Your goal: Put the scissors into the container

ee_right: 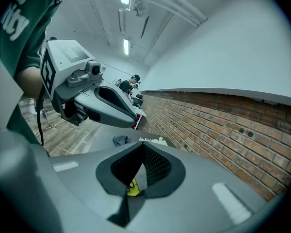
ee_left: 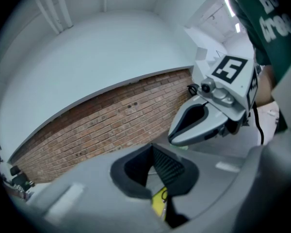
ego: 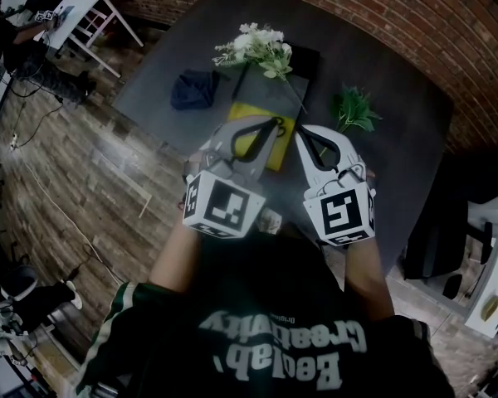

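In the head view both grippers are held side by side over the near part of a dark table [ego: 398,131]. My left gripper [ego: 275,123] and right gripper [ego: 300,130] both have their jaws together and hold nothing. Beneath their tips lies a yellow flat object [ego: 270,154], partly hidden. Past it sits a dark grey flat box [ego: 270,88]. Through the left gripper's [ee_left: 157,178] shut jaws I see a yellow patch with a small dark loop [ee_left: 160,198]; whether it is the scissors I cannot tell. The right gripper [ee_right: 138,171] view shows the same yellow patch [ee_right: 132,188].
White flowers [ego: 257,46] lie at the table's far side, their stem running toward the grippers. A green sprig [ego: 353,109] lies to the right and a blue cloth [ego: 194,88] to the left. A brick wall [ego: 382,15] runs behind the table. Wooden floor [ego: 91,181] lies to the left.
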### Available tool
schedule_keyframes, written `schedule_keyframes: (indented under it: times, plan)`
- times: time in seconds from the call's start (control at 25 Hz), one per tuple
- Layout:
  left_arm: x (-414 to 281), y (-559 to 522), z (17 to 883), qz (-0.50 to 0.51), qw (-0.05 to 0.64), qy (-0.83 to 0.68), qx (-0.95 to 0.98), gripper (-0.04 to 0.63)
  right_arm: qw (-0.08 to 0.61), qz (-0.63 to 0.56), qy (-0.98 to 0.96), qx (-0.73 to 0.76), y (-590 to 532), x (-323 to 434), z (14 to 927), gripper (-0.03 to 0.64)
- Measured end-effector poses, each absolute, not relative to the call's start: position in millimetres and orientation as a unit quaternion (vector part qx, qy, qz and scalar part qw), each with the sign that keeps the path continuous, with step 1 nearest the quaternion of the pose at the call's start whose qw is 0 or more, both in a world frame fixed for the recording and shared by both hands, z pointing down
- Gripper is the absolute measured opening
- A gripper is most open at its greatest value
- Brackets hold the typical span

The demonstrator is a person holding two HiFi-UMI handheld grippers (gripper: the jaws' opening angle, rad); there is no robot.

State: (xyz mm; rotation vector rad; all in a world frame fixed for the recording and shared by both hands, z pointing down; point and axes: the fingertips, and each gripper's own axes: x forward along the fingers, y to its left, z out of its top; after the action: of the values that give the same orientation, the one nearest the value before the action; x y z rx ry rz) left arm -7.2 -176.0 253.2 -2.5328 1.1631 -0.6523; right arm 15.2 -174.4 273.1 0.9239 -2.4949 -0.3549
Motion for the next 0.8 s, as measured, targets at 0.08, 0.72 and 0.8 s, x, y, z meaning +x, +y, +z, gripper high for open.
schedule_keyframes:
  times: [0.08,0.72,0.8]
  plan:
    - [-6.7,-176.6,254.4,-0.225,0.138,0.403,-0.876,0.002,0.229,-0.129,-0.905,0.334,-174.4,15.9,273.9,0.006]
    - [-9.7,-186.1,257.7,-0.229,0.133,0.41,-0.873,0.002,0.228,-0.136,-0.902,0.342,-183.6,17.7,275.2,0.006]
    - [-11.2,-187.9,256.9,-0.228,0.134,0.413,-0.871,0.002,0.23,-0.144,-0.9,0.342,-184.2,17.0,275.2,0.006]
